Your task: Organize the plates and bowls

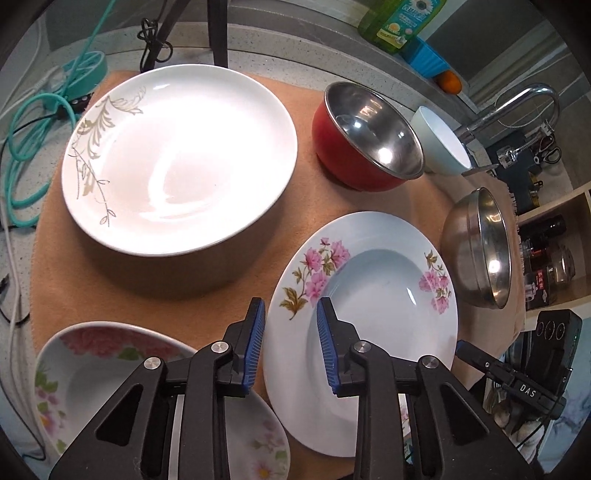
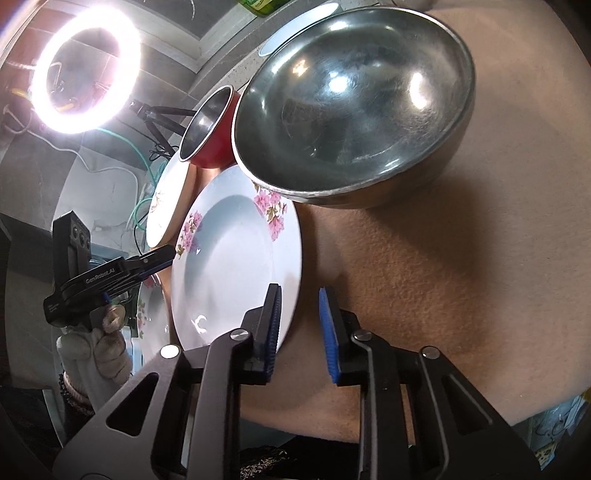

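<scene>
- We read "DAS" in white letters on the black arm of the right gripper (image 1: pixel 513 380) at the lower right of the left wrist view, and "GenRobot.AI" on the black body of the left gripper (image 2: pixel 110 275) at the left edge of the right wrist view; the yellow label of the green detergent bottle (image 1: pixel 402 18) at the top is too small for us to read.
- We see the left gripper's blue-padded jaws apart, straddling the near rim of the pale blue plate with pink flowers (image 1: pixel 369 295) in the lower middle of the left wrist view; whether a pad touches it we cannot tell.
- We see the right gripper (image 2: pixel 299 332) with jaws apart too, its left pad over that plate's edge, its right pad over the tan cloth mat (image 2: pixel 443 277).
- The large white plate with a gold leaf pattern (image 1: pixel 177 158) fills the upper left; the white floral dish (image 1: pixel 96 369) lies at the lower left, partly hidden by the gripper.
- The red bowl with a steel inside (image 1: pixel 365 140) stands upper right, a pale blue bowl (image 1: pixel 443 144) just behind it, the plain steel bowl (image 1: pixel 480 247) at the right edge, just beside the flowered plate.
- A teal cable (image 1: pixel 33 147) coils at the far left, a chrome tap (image 1: pixel 524 99) curves at the upper right, and a lit ring lamp (image 2: pixel 88 70) glares in the upper left of the right wrist view.
</scene>
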Tool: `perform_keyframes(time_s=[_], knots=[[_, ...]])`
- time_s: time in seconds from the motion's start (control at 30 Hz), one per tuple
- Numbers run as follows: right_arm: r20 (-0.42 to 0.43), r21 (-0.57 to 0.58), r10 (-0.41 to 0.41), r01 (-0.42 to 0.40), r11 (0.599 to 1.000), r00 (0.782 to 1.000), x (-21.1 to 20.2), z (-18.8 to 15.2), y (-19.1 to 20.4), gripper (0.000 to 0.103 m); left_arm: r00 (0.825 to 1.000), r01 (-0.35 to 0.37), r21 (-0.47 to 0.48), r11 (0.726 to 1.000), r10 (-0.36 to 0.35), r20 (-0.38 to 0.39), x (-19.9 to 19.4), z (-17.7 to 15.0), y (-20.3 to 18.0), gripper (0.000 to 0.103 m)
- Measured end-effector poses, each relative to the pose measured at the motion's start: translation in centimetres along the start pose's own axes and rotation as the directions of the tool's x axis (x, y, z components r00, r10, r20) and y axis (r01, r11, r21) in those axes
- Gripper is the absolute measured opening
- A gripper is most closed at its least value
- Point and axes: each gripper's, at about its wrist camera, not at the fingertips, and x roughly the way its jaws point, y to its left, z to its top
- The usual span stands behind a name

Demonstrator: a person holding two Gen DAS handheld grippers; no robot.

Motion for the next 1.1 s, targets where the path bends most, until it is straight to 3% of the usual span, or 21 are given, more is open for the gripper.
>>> perform_keyframes(time_s=[0.33, 1.1], knots=[[-0.042, -0.003, 0.031, -0.031, 1.000, 0.999, 1.5, 0.2, 0.1, 0.012, 1.000, 0.003, -0.003, 1.000, -0.003, -0.027, 0.5, 0.5, 0.5, 0.019], [-0.050, -0.011, 0.017, -0.017, 1.000, 0.999, 0.6, 0.0, -0.7, 0.012, 0.999, -0.028, 0.043, 0.999, 0.030, -0.046, 0.8, -1.2, -1.9, 0.019]])
